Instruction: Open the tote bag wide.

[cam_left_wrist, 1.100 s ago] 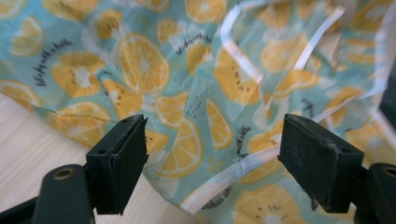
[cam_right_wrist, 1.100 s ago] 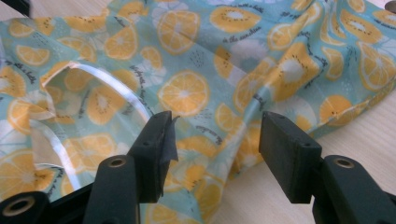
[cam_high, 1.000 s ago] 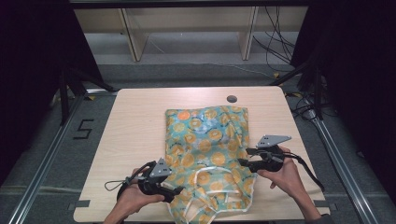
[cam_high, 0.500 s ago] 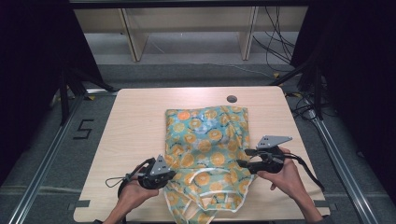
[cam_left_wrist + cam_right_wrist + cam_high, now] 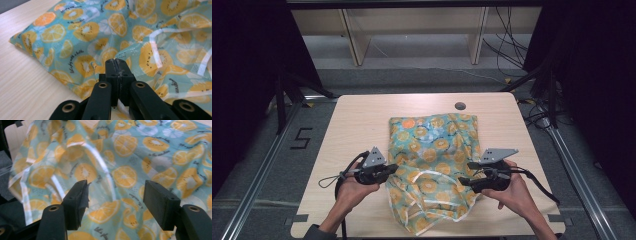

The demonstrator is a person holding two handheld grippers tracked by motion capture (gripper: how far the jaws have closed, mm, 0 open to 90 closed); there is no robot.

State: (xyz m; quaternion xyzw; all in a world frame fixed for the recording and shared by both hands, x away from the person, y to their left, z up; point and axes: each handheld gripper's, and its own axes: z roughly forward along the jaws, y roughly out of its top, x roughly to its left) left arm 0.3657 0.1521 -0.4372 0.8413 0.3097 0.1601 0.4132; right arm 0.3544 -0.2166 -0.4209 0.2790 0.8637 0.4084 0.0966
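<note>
Left gripper view: looping black script on the lemon-print bag (image 5: 82,37), unreadable.

teal bag (image 5: 434,150) with orange citrus slices, pale wooden table (image 5: 357,120), black grippers

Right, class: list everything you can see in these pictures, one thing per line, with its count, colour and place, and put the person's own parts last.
Thin plastic bag printed with orange slices: one, teal with orange and yellow fruit, middle of the table, its opening toward the person.
Light wooden table: one, pale wood, centre of the high view.
Round hole in the tabletop: one, dark, near the far edge.
Wooden shelf unit: one, pale wood, beyond the table.
Cables: several, black, far right on the floor.
Left gripper: one, black, jaws shut at the bag's left edge, apparently on a fold.
Right gripper: one, black, jaws apart over the bag's right side.
Hands: two, holding the grippers at the near edge.
</note>
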